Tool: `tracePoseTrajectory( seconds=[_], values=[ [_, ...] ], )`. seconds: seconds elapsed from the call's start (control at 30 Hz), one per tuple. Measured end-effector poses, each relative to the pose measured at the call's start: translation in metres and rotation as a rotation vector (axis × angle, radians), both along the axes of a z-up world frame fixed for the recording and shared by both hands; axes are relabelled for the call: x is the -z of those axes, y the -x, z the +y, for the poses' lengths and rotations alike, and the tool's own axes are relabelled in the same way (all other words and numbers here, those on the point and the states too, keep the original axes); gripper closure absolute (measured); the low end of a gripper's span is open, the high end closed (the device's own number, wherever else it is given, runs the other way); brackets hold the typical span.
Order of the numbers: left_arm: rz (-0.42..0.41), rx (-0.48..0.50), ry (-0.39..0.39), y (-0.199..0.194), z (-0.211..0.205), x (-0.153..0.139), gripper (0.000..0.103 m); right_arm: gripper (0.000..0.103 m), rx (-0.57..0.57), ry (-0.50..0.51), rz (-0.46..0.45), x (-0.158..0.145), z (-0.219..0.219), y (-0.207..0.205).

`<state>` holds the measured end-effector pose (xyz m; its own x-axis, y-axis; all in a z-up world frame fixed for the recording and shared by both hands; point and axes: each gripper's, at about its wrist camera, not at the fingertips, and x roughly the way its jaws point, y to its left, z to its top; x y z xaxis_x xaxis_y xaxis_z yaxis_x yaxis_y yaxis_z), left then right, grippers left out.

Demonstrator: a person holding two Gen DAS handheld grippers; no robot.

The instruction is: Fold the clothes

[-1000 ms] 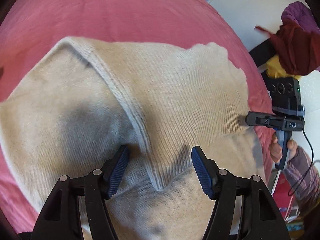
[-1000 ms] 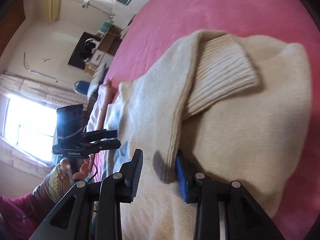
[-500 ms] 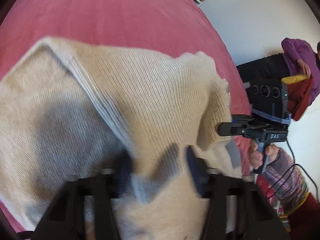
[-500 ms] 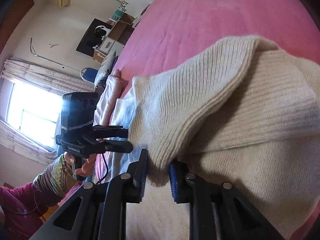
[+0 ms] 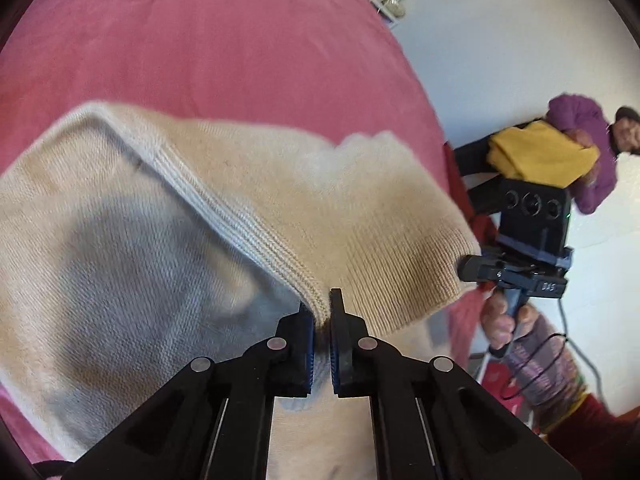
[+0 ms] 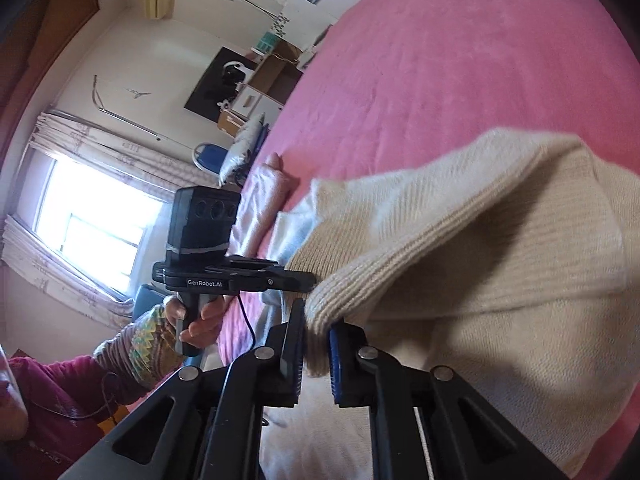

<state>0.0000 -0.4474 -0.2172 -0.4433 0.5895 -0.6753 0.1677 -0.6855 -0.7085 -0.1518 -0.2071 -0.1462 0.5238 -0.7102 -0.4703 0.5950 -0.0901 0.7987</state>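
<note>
Pinching the cream sweater [image 5: 360, 216] hem, your left gripper [image 5: 322, 320] and right gripper [image 6: 316, 330] hold one edge; fold it toward the bed's [image 5: 200, 40] far edge.

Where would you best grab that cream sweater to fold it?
By its thick ribbed edge, coming from the near side. The sweater lies on the pink bed with that doubled edge facing the grippers; the left gripper and right gripper have just closed on it there.

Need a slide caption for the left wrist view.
Left gripper shut on the ribbed edge of a cream knit sweater over a pink bedspread; right gripper clamps its far edge.
</note>
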Motion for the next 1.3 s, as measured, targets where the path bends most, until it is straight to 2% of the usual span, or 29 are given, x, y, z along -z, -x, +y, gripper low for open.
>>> tracePoseTrajectory(
  seconds=[0.1, 0.17, 0.23, 0.27, 0.3, 0.33, 0.37, 0.43, 0.47, 0.53, 0.57, 0.6, 0.63, 0.67, 0.73, 0.77, 0.8, 0.9, 0.93, 1.03, 1.07, 1.17, 1.3],
  values=[
    [0.017, -0.071, -0.037, 0.007, -0.020, -0.016, 0.097, 0.094, 0.058, 0.049, -0.006, -0.016, -0.009, 0.022],
    [0.009, -0.142, -0.034, 0.020, -0.035, -0.022, 0.096, 0.094, 0.127, 0.070, -0.010, -0.023, -0.022, 0.047],
    [-0.018, -0.252, -0.023, 0.037, -0.060, -0.022, 0.093, 0.085, 0.233, 0.053, -0.052, -0.017, -0.037, 0.080],
    [-0.035, -0.306, -0.024, 0.046, -0.073, -0.021, 0.088, 0.080, 0.292, 0.038, -0.082, -0.011, -0.046, 0.098],
    [-0.057, -0.356, -0.041, 0.055, -0.087, -0.016, 0.076, 0.069, 0.349, 0.012, -0.114, -0.004, -0.054, 0.115],
    [-0.074, -0.401, -0.046, 0.062, -0.099, -0.012, 0.068, 0.064, 0.397, -0.044, -0.153, 0.007, -0.060, 0.129],
    [-0.078, -0.433, -0.026, 0.061, -0.104, -0.011, 0.053, 0.063, 0.436, -0.084, -0.179, 0.015, -0.064, 0.140],
    [-0.085, -0.490, 0.021, 0.059, -0.117, -0.011, 0.051, 0.063, 0.468, -0.089, -0.166, 0.019, -0.060, 0.146],
    [-0.084, -0.484, 0.063, 0.055, -0.119, -0.012, 0.049, 0.062, 0.484, -0.092, -0.159, 0.021, -0.058, 0.149],
    [-0.093, -0.436, 0.159, 0.049, -0.091, -0.013, 0.041, 0.060, 0.516, -0.097, -0.146, 0.024, -0.054, 0.155],
    [-0.116, -0.425, 0.221, 0.045, -0.081, -0.012, 0.035, 0.060, 0.535, -0.094, -0.138, 0.025, -0.051, 0.158],
    [-0.135, -0.418, 0.270, 0.040, -0.073, -0.011, 0.035, 0.060, 0.563, -0.079, -0.128, 0.022, -0.042, 0.160],
    [-0.148, -0.419, 0.275, 0.036, -0.071, -0.010, 0.035, 0.060, 0.591, -0.063, -0.117, 0.020, -0.034, 0.162],
    [-0.161, -0.420, 0.242, 0.031, -0.071, -0.007, 0.035, 0.059, 0.631, -0.047, -0.117, 0.018, -0.024, 0.166],
    [-0.183, -0.387, 0.149, 0.024, -0.067, -0.002, 0.035, 0.054, 0.715, -0.021, -0.173, 0.016, -0.009, 0.174],
    [-0.188, -0.337, 0.112, 0.022, -0.063, -0.001, 0.035, 0.054, 0.718, -0.021, -0.187, 0.015, -0.007, 0.176],
    [-0.195, -0.287, 0.096, 0.021, -0.057, 0.000, 0.035, 0.054, 0.661, -0.049, -0.163, 0.013, -0.014, 0.172],
    [-0.221, -0.175, 0.239, 0.009, -0.029, 0.003, 0.035, 0.054, 0.453, -0.154, -0.082, 0.015, -0.045, 0.147],
    [-0.227, -0.147, 0.259, 0.003, -0.024, 0.006, 0.035, 0.054, 0.379, -0.200, -0.061, 0.021, -0.056, 0.136],
    [-0.231, -0.088, 0.266, -0.010, -0.013, 0.016, 0.034, 0.054, 0.188, -0.275, 0.018, 0.035, -0.088, 0.104],
    [-0.226, -0.080, 0.254, -0.012, -0.010, 0.018, 0.028, 0.054, 0.153, -0.275, 0.016, 0.040, -0.098, 0.097],
    [-0.186, -0.140, 0.154, -0.006, -0.015, 0.015, 0.025, 0.054, 0.144, -0.252, -0.027, 0.050, -0.133, 0.097],
    [-0.141, -0.265, 0.050, 0.005, -0.032, 0.010, 0.025, 0.054, 0.275, -0.213, -0.012, 0.046, -0.165, 0.126]
  ],
)
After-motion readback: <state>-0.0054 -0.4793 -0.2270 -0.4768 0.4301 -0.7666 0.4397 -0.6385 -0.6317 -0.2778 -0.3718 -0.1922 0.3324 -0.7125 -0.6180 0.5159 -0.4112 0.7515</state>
